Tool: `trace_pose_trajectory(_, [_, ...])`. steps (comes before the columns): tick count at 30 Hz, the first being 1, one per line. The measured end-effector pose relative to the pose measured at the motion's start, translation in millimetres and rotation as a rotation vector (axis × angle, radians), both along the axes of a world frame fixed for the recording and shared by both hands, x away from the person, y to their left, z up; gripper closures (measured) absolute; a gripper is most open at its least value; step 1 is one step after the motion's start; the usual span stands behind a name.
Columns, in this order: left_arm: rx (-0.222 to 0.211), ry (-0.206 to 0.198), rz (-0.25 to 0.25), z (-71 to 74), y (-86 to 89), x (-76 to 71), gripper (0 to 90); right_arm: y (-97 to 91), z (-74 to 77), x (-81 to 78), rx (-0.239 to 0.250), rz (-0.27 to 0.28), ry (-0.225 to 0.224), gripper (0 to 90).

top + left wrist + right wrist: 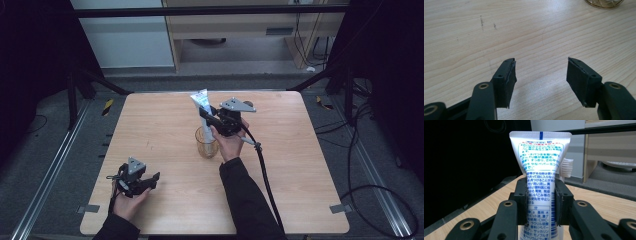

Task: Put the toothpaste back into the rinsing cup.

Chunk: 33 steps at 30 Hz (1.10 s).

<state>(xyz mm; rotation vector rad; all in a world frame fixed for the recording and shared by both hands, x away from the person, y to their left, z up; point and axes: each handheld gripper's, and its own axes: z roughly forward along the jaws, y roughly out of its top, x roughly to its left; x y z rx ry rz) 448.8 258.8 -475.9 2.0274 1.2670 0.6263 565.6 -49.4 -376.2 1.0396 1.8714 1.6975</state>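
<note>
Right gripper view puts us face to face with the toothpaste tube (540, 182), clamped upright at mid-body by the right gripper (540, 202), crimped end up. A toothbrush head (567, 167) peeks out just behind it. We read it as light, soft and slick; squeeze hard and it will dent, so the fuller lower body is the safer hold. Its back is packed with blue Japanese print, a barcode lower right; no brand we can make out. From the high view, we see the tube (202, 102) over the amber glass (206, 143), near the middle of the surface (300, 200). Our left gripper (540, 82) idles by the near left corner, fingers wide apart, holding nothing.
</note>
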Motion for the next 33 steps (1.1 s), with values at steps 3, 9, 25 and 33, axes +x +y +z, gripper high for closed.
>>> trace_pose_trajectory(3, [-0.001, 0.000, 0.001, -0.1, 0.2, 0.0, 39.9, 2.3, -4.5, 3.4, 0.001, 0.000, -0.001, 68.7])
trace_pose_trajectory(9, [-0.001, 0.003, -0.001, -0.5, 0.2, 0.2, 39.9, 7.4, -11.3, 6.6, -0.006, 0.007, -0.005, 68.7])
trace_pose_trajectory(25, [-0.002, 0.002, 0.001, -0.5, 0.6, 0.0, 40.1, 12.5, -29.2, 8.9, -0.043, 0.009, -0.011, 68.7])
trace_pose_trajectory(33, [-0.001, 0.003, 0.002, -0.8, 0.3, 0.2, 40.2, 11.9, -35.0, 8.1, -0.048, 0.006, -0.023, 68.4])
